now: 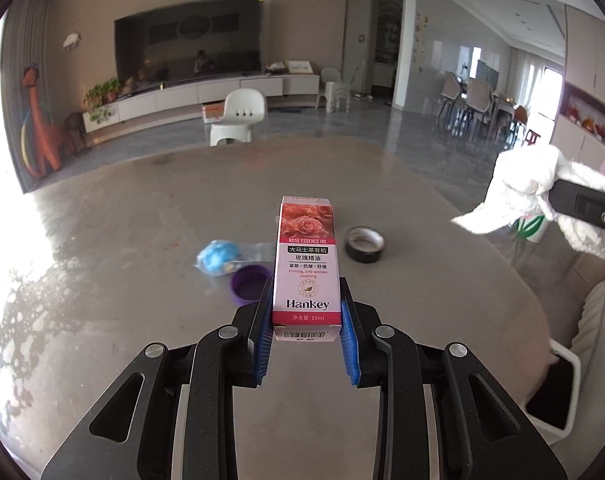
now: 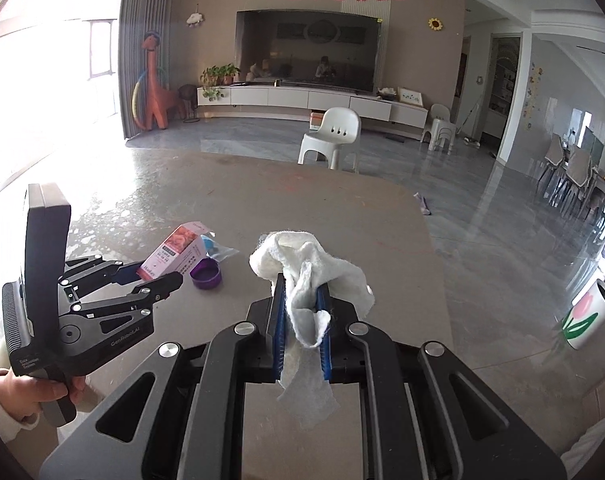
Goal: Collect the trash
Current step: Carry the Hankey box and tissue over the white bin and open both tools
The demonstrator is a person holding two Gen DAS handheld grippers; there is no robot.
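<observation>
**Both grippers loaded above the counter**

My left gripper (image 1: 306, 312) has its fingers clamped on the pink rose-oil box (image 1: 306, 264); my right gripper (image 2: 301, 300) pinches a white crumpled tissue (image 2: 310, 276). On the counter (image 1: 142, 220) beyond the box lie a purple cap (image 1: 248, 283), a blue wrapped item (image 1: 218, 258) and a black tape roll (image 1: 364, 245). Only the left view shows the tape; only the right view shows my hand (image 2: 30, 396) and the white tulip-printed bin (image 2: 590, 316) on the floor.
</observation>
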